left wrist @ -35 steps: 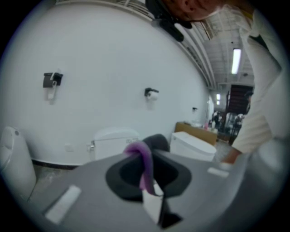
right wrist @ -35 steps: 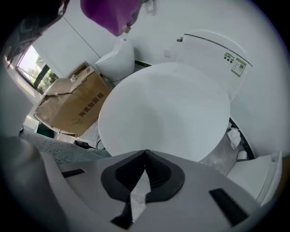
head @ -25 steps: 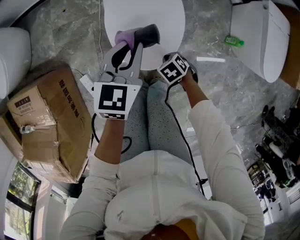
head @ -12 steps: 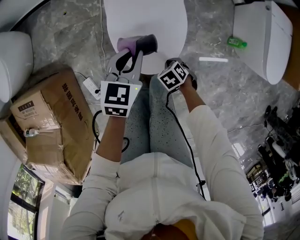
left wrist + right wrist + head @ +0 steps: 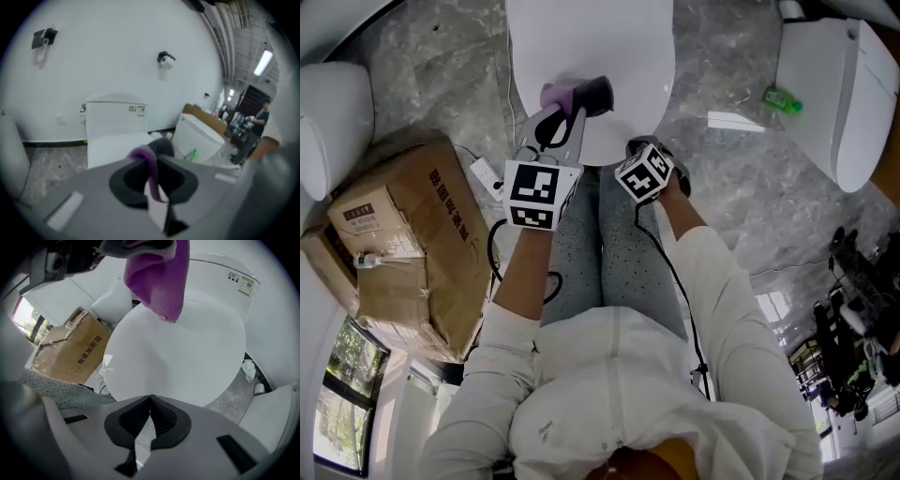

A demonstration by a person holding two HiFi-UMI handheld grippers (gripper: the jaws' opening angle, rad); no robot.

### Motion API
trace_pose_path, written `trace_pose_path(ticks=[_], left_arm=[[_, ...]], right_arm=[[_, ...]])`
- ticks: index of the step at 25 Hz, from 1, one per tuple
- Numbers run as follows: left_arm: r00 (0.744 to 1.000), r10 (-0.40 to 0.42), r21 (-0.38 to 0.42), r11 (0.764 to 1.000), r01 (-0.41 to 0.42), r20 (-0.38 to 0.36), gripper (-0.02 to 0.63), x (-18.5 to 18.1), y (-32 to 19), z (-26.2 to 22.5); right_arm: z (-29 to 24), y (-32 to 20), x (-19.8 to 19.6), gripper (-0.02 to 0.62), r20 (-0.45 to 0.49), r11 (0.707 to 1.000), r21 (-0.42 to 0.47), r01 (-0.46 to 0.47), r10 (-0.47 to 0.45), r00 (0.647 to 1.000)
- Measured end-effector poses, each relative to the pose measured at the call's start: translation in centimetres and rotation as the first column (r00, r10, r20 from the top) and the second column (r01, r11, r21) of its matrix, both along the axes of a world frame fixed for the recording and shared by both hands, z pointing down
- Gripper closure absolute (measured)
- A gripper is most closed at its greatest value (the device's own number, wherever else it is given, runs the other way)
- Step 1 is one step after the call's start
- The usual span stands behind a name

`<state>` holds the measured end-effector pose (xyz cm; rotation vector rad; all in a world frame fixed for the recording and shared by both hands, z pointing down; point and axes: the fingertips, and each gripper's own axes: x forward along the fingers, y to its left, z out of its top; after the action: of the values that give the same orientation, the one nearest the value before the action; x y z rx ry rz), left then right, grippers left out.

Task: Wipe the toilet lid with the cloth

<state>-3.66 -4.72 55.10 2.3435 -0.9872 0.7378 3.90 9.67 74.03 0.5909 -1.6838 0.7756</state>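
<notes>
1. Left tongs (image 5: 570,105) are clamped on a purple and dark grey cloth (image 5: 575,93); in the left gripper view a purple strip of it runs down between the two jaws (image 5: 153,174).
2. Right tongs (image 5: 150,400) are pressed together at the tips with nothing between them.
3. In the head view the cloth sits over the near part of the white oval toilet lid (image 5: 591,37), close to its front rim.
4. From the right gripper view the cloth (image 5: 157,277) hangs as a folded wad above the lid (image 5: 187,348); whether it touches the surface cannot be told.
5. The lid is shut, and the white tank (image 5: 115,115) stands behind it against the white wall.
6. The right tongs' marker cube (image 5: 644,174) is just beside the lid's front rim, over the person's grey speckled trouser leg (image 5: 623,253).
7. A brown cardboard box (image 5: 403,244) lies on the grey marble floor (image 5: 422,75) to the left.
8. A second white toilet (image 5: 825,84) stands to the right, with a small green bottle (image 5: 783,98) beside it.
</notes>
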Motion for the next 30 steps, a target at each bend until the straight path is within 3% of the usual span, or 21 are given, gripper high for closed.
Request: trace_pose_path(ticks=[3, 8, 15, 20, 26, 28, 30], left_arm=[[0.999, -0.036, -0.011, 0.999, 0.037, 0.012, 0.581, -0.1, -2.2, 1.3], [0.996, -0.076, 0.001, 0.997, 0.076, 0.045, 0.581, 0.4, -7.0, 3.8], [0.982, -0.126, -0.014, 0.992, 0.129, 0.137, 0.581, -0.7, -11.1, 8.7], [0.963, -0.173, -0.013, 0.984, 0.179, 0.205, 0.581, -1.5, -13.2, 11.4], [0.917, -0.311, -0.015, 0.946, 0.324, 0.249, 0.581, -1.7, -15.7, 13.9], [0.919, -0.329, -0.014, 0.940, 0.340, 0.218, 0.583, 0.0, -16.6, 13.8], [0.942, -0.276, -0.030, 0.958, 0.287, 0.192, 0.583, 3.5, -16.5, 13.8]], right_arm=[[-1.2, -0.7, 0.0, 0.580, 0.041, 1.000, 0.016, 0.000, -0.001, 0.999], [-6.4, -5.1, 1.2, 0.580, 0.154, 0.985, 0.157, -0.072, 0.047, 0.987], [-14.3, -13.2, 4.4, 0.580, 0.260, 0.897, 0.349, -0.271, 0.185, 0.948], [-16.4, -17.1, 4.9, 0.580, 0.338, 0.852, 0.324, -0.412, 0.303, 0.891], [-16.8, -18.3, 5.7, 0.580, 0.338, 0.833, 0.317, -0.454, 0.348, 0.875], [-16.8, -18.3, 6.2, 0.580, 0.333, 0.830, 0.317, -0.459, 0.356, 0.873], [-17.1, -18.3, 6.8, 0.580, 0.333, 0.825, 0.322, -0.464, 0.360, 0.872]])
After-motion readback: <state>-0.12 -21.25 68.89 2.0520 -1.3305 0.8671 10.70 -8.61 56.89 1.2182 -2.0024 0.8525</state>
